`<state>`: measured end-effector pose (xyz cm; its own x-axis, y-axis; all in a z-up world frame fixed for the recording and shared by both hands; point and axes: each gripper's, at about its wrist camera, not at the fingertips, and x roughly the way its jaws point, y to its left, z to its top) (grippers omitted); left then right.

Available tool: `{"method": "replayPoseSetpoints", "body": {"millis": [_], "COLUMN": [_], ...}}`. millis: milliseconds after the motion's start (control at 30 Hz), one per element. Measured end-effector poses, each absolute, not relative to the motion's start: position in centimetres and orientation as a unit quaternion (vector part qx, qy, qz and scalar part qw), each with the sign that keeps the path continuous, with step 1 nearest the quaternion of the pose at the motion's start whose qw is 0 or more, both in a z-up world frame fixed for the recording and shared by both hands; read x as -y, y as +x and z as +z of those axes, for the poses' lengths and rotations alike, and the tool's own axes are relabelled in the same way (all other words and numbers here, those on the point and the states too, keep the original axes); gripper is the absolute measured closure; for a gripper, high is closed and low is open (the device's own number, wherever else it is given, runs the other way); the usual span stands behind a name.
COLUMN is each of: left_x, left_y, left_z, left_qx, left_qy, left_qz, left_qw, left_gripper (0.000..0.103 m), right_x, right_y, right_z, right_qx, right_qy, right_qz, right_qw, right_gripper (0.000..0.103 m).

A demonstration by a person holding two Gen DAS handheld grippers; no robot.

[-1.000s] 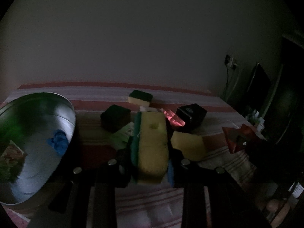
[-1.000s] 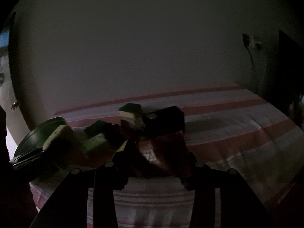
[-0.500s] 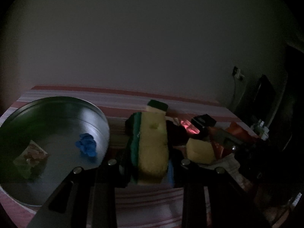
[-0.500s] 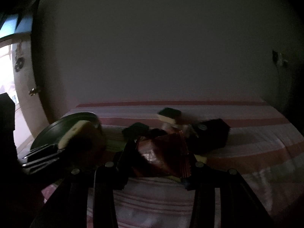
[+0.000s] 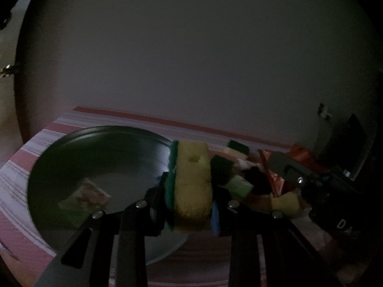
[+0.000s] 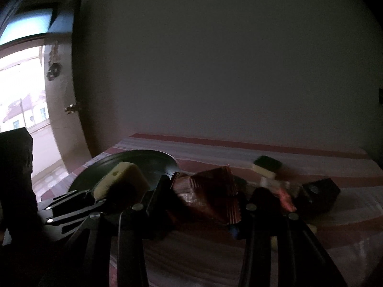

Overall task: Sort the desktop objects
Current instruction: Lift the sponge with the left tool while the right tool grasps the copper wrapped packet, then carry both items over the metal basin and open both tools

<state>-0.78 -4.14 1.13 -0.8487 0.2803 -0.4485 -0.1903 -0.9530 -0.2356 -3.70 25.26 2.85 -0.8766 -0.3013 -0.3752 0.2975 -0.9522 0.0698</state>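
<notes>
Dim light throughout. Yellow sponge (image 5: 191, 191) with green scouring side on its left sits clamped between the fingers of the left gripper (image 5: 189, 205), held above the near right edge of the metal tray (image 5: 100, 143). Inside the tray, near left of the sponge, lies a small printed packet (image 5: 86, 197); only the left wrist view shows it.

Right gripper (image 6: 205, 203) is closed on a reddish-brown foil packet (image 6: 208, 196), lifted over the striped cloth (image 6: 323, 174).

Right wrist view alone gives the sponge from the side (image 6: 122, 179), over the tray rim (image 6: 148, 154), plus a bright window (image 6: 21, 91) far left. It also shows a black box (image 6: 320, 196) on the cloth to the right and a second sponge (image 6: 265, 166) further back.

Left wrist view alone shows the cluttered pile right of the sponge: a small yellow block (image 5: 284, 203) and dark items, blurred.

Versus 0.5 s ago: the left gripper has swung further left, so the tray fills more of its view and the sponge now overlaps the rim. The blue item seen in the tray then is no longer visible. Both grips unchanged.
</notes>
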Motion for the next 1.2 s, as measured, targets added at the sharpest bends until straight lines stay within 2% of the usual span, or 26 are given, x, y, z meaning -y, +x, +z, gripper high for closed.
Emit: {"method": "replayPoseSetpoints", "body": {"millis": [400, 700, 1200], "left_x": [8.2, 10.5, 11.7], "left_y": [-1.2, -2.5, -4.9], "left_z": [0.9, 0.3, -0.6], "left_qx": [0.103, 0.109, 0.093], "left_qy": [-0.25, -0.262, -0.286], "left_qz": [0.961, 0.958, 0.953], "left_qw": [0.065, 0.027, -0.022], "left_gripper": [0.075, 0.075, 0.075], "right_x": [-20.7, -19.1, -16.0], "right_y": [-5.6, -8.0, -13.0], "right_z": [3.7, 3.1, 2.7], "right_qx": [0.002, 0.005, -0.033], "right_qy": [0.187, 0.201, 0.208], "right_qz": [-0.962, -0.96, -0.959], "right_qw": [0.199, 0.198, 0.19], "right_gripper": [0.058, 0.058, 0.058]}}
